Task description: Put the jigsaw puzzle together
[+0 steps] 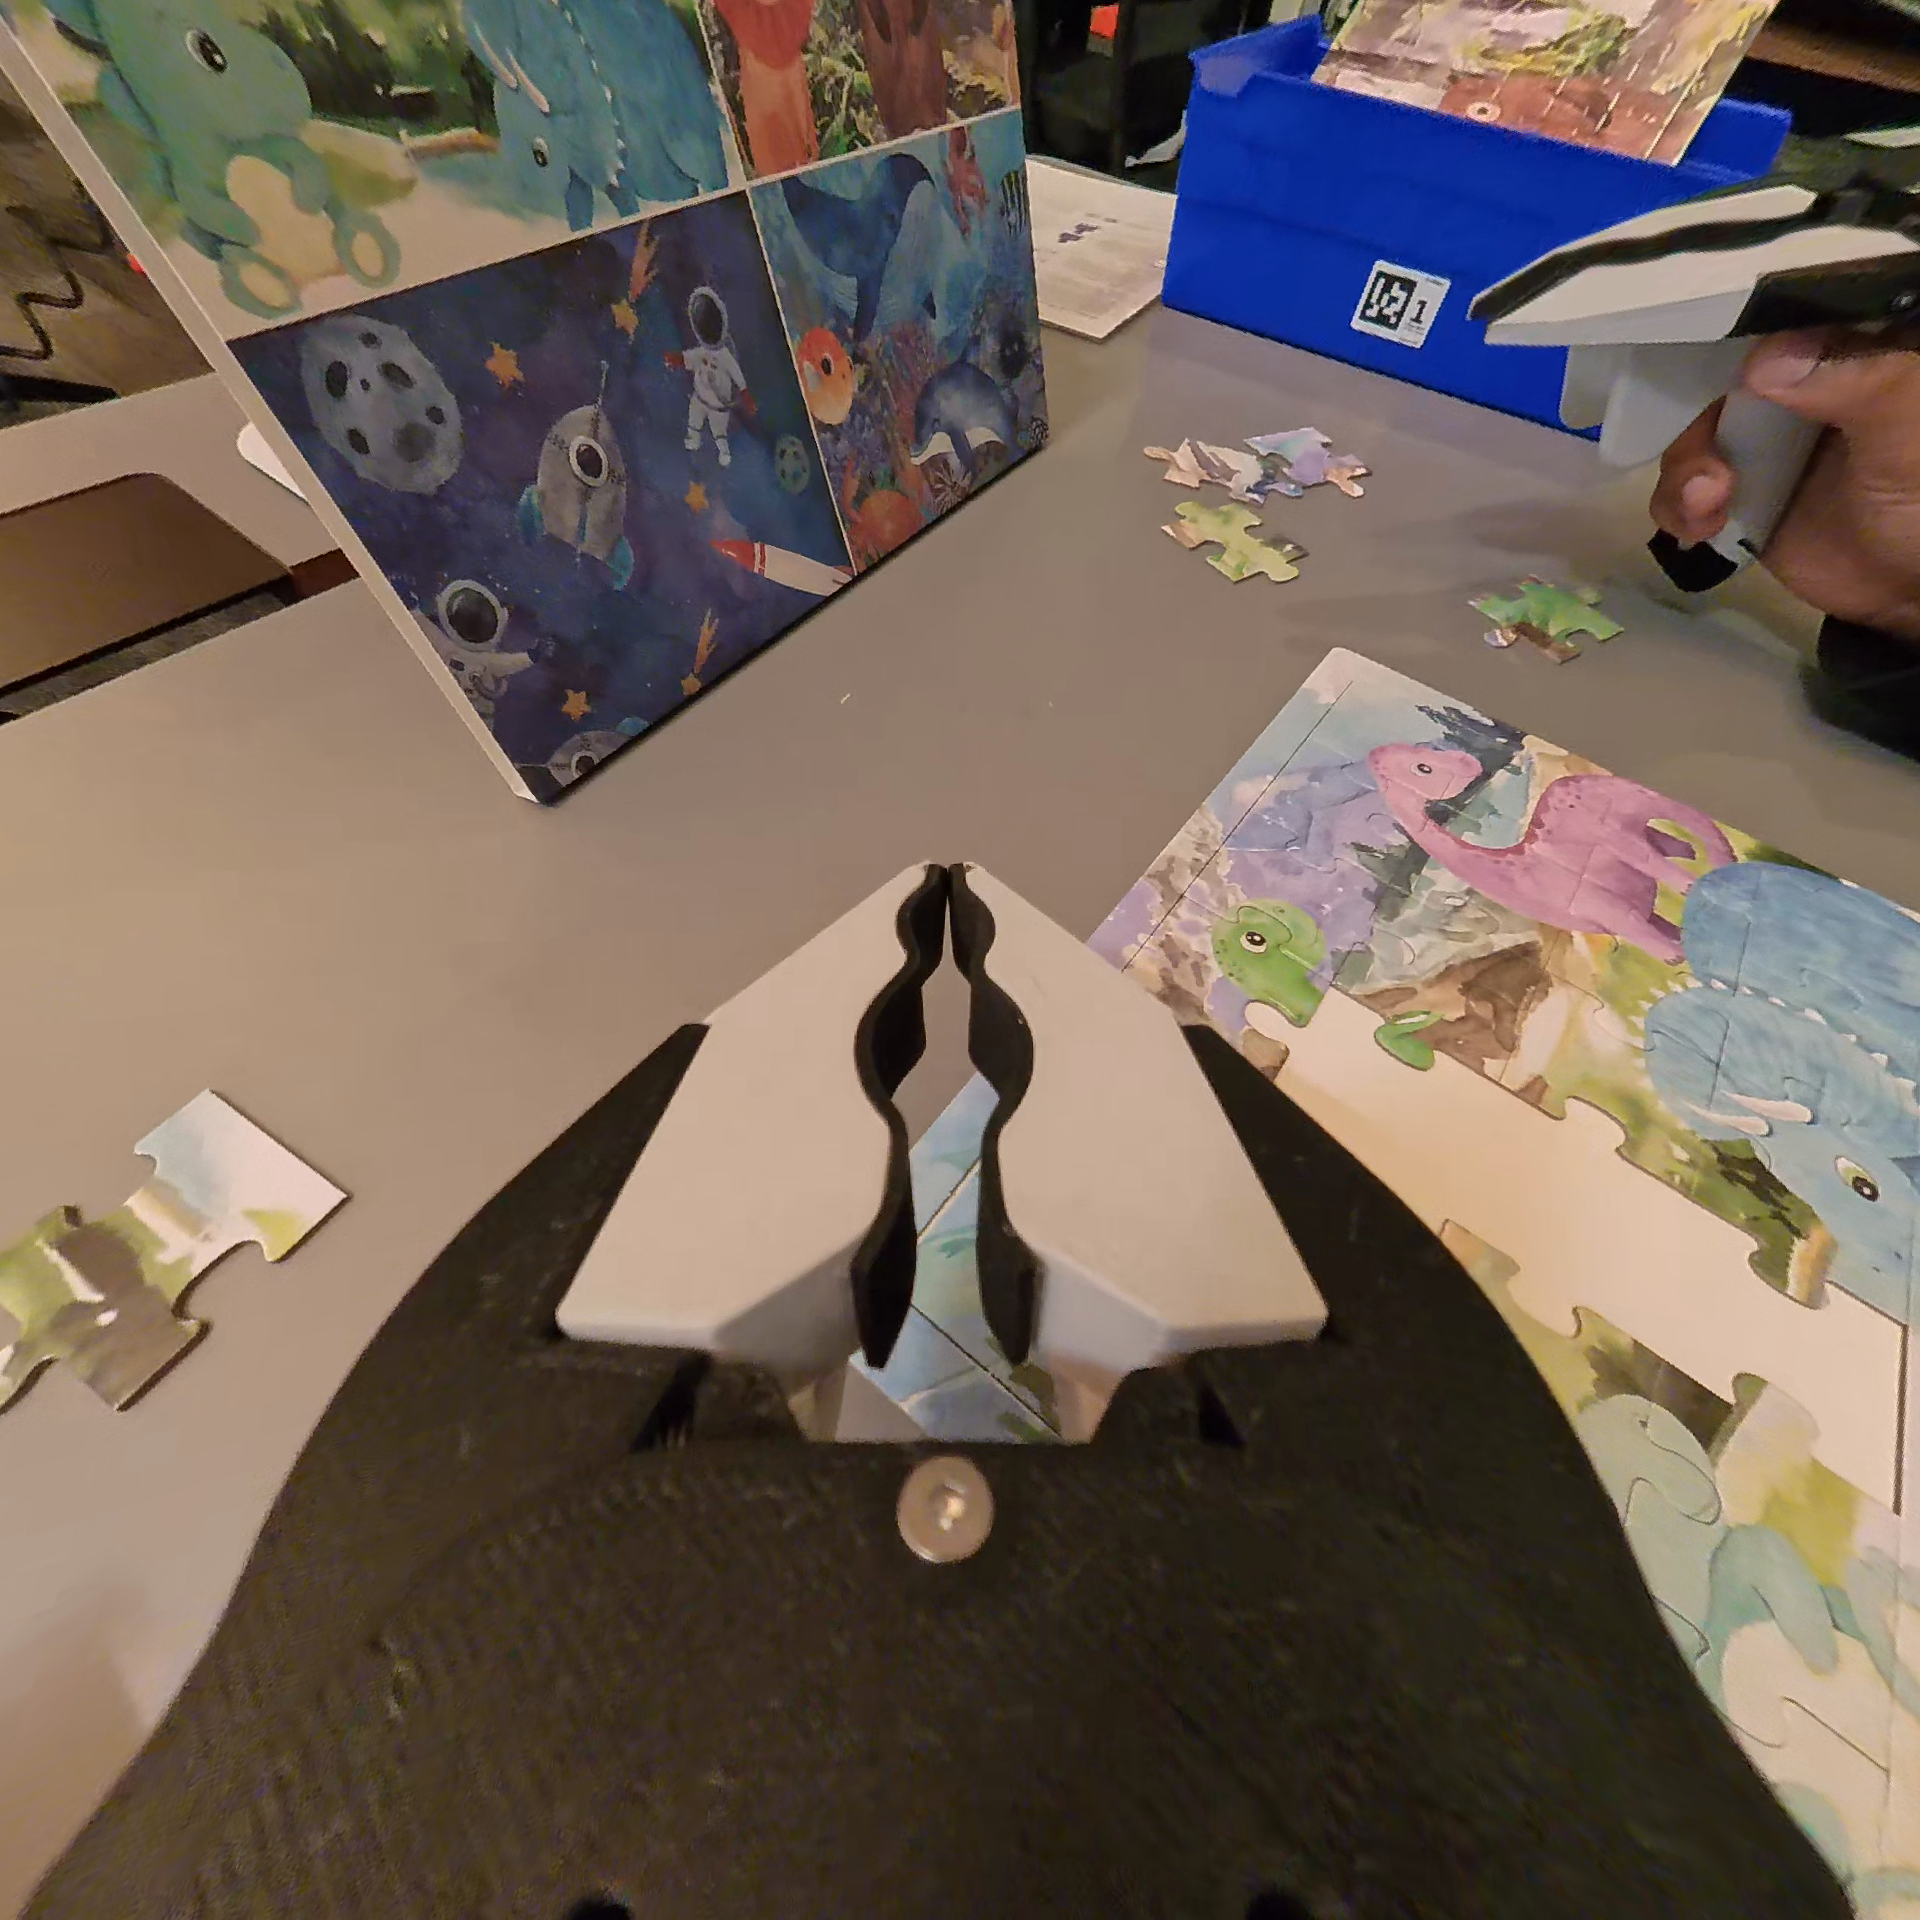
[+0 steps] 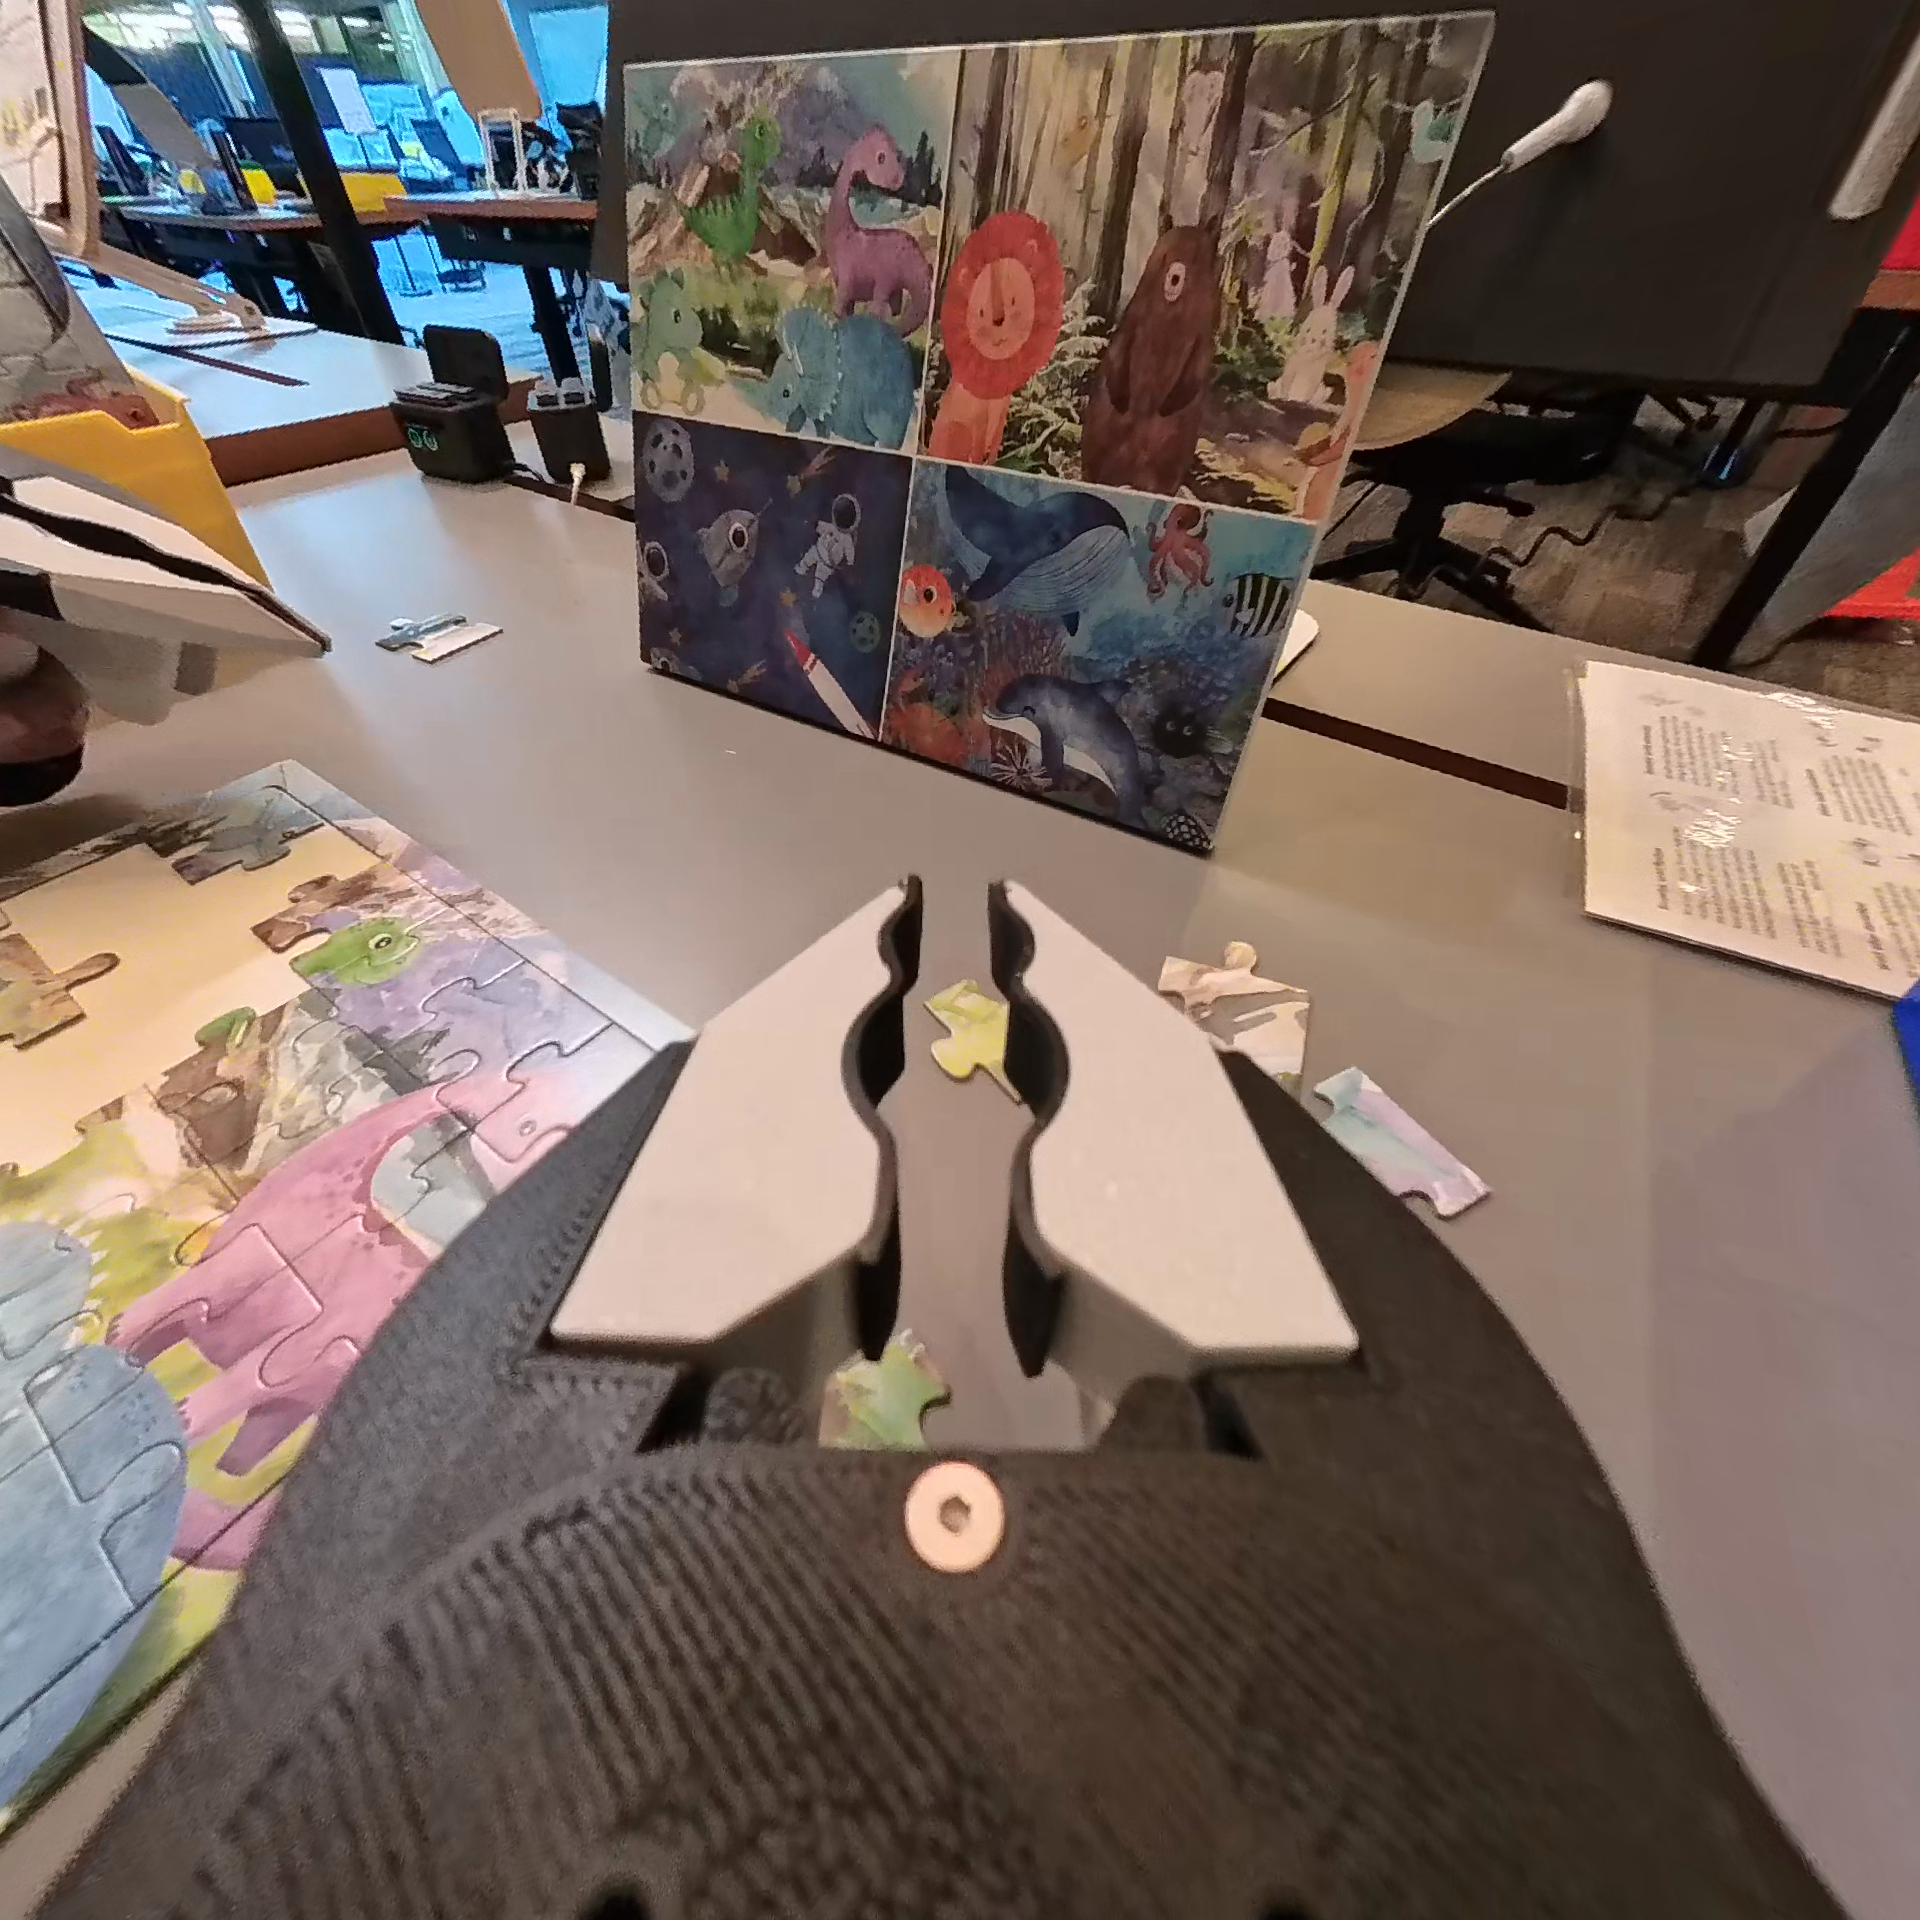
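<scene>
The partly built dinosaur puzzle lies on the grey table, right of my left gripper, which is shut with nothing between its tips and hovers over the puzzle's near-left corner. The puzzle also shows in the right wrist view. My right gripper is open by a narrow gap and empty, above a yellow-green loose piece. A green piece lies under its base. More loose pieces lie to its right. The right gripper shows at upper right, held by a hand.
A standing picture board is at the back, also in the right wrist view. A blue bin stands back right. Loose pieces lie at left and near the bin. A printed sheet lies at right. The grippers' ends are close to 30 cm from one another. My left tips are about 30 cm from the green piece, my right tips only 11 cm. It is also in sight in the left wrist view.
</scene>
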A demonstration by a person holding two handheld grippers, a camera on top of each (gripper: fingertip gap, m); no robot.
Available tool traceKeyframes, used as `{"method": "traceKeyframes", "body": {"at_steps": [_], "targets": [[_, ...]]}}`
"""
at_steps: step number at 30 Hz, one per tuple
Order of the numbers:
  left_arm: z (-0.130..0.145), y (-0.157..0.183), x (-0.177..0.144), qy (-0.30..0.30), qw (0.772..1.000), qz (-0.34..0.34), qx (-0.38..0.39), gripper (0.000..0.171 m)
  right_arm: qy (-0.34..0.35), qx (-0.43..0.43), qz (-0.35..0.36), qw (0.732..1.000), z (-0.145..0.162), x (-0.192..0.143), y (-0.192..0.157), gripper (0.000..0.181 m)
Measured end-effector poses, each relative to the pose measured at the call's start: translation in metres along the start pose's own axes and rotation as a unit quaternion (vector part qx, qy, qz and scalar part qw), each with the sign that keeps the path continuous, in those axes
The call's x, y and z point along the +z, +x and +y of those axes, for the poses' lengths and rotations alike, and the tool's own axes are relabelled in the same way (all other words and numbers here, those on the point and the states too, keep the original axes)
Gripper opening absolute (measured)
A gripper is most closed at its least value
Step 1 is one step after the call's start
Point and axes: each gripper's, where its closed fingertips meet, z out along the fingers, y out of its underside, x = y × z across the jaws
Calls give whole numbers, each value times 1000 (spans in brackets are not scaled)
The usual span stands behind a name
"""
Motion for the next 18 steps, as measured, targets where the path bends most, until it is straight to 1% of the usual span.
{"method": "traceKeyframes", "body": {"at_steps": [5, 8, 10, 12, 14, 16, 18], "targets": [[2, 0, 1, -2, 1000, 0, 3, 0, -6, -2, -5, 1000, 2, 2, -3, 11], [3, -2, 0, -3, 1000, -1, 5, 0, -6, -25, 7, 1000, -1, 1, 0, 12], [3, -4, -1, -1, 1000, -7, 9, 0, -5, -60, 21, 998, -8, 0, 8, 12], [3, -8, -3, 3, 1000, -13, 10, 0, -18, -103, 44, 994, -15, 0, 20, 12], [6, -18, -6, -6, 999, -36, 8, 0, -22, -129, 50, 990, -22, 1, 29, 12], [9, -28, -10, -11, 998, -55, 6, 0, -14, -132, 47, 990, -23, 0, 37, 12], [10, -37, -15, -5, 998, -68, -5, 0, -12, -109, 37, 993, -13, 0, 42, 12]]}}
